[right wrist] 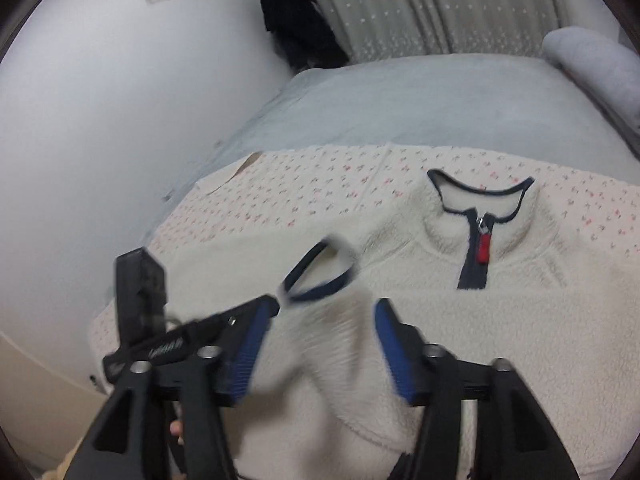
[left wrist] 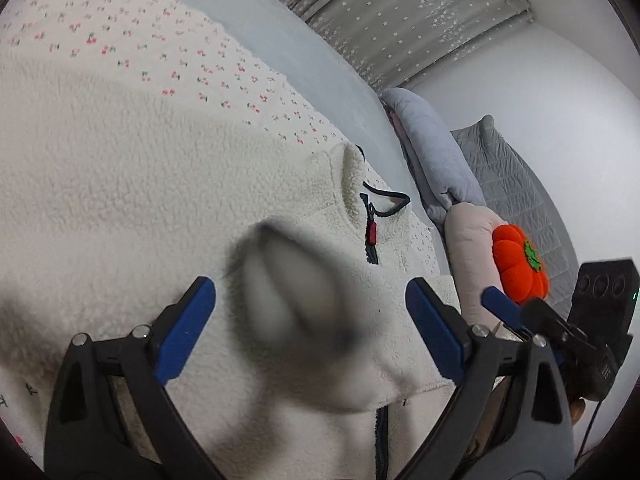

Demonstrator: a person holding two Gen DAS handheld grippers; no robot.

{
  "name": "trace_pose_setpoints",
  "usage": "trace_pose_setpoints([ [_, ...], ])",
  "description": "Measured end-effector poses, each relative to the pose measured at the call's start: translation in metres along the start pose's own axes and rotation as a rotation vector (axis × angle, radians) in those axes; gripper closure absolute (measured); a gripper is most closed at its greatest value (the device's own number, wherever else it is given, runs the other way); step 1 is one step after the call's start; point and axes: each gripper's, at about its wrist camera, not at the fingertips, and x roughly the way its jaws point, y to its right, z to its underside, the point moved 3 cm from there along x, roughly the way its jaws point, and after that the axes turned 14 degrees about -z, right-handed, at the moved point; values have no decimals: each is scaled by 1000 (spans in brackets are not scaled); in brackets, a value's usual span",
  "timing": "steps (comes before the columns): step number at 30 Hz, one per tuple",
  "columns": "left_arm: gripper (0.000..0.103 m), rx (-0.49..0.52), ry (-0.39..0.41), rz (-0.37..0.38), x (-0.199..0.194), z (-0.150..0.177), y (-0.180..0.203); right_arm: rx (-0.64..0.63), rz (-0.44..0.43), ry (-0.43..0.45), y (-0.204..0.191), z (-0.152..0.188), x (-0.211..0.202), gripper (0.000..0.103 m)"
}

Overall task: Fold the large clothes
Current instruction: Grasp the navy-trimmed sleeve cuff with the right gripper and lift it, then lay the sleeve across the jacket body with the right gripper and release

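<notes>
a pale blue bed fills the upper frame, bare beyond the cherry-print cover. the cream fleece pullover lies mid-frame, its blurred sleeve cuff loose between the parted right gripper. the left gripper gapes wide, holding nothing.

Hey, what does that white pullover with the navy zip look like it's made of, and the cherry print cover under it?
The cream half-zip pullover with navy trim looks like sherpa-type fleece: a nubby, curly, matte pile. Its red zipper pull looks like rubber or fabric, too small to tell. The cherry-print cream bed cover seems a thin, flat-surfaced cotton-like fabric, possibly quilted.
</notes>
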Motion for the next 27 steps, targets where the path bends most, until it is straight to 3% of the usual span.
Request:
trace_pose_setpoints([
  [4,7,24,-23,-35,6,3,1,-42,60,30,14,5,-38,32],
  [6,17,75,-34,-137,15,7,4,-30,125,43,32,4,-60,28],
  [7,34,105,-36,-190,21,8,6,-10,172,57,47,6,-76,27],
  [8,60,129,-32,-235,25,10,7,9,200,69,63,7,-88,26],
  [10,93,194,11,-338,29,12,13,76,268,107,109,10,-120,24],
  [15,94,266,253,-295,-9,4,45,258,365,198,210,32,-179,23],
  [19,94,299,225,-379,15,-8,43,446,269,234,275,48,-185,23],
  [22,94,261,205,-374,26,-9,31,536,211,242,307,52,-167,25],
  [24,94,259,231,-352,22,-6,29,587,155,240,320,53,-152,54],
  [25,94,264,251,-335,18,-4,31,596,120,246,324,52,-144,85],
  [27,94,251,283,-298,11,-3,33,487,112,339,309,45,-152,87],
])
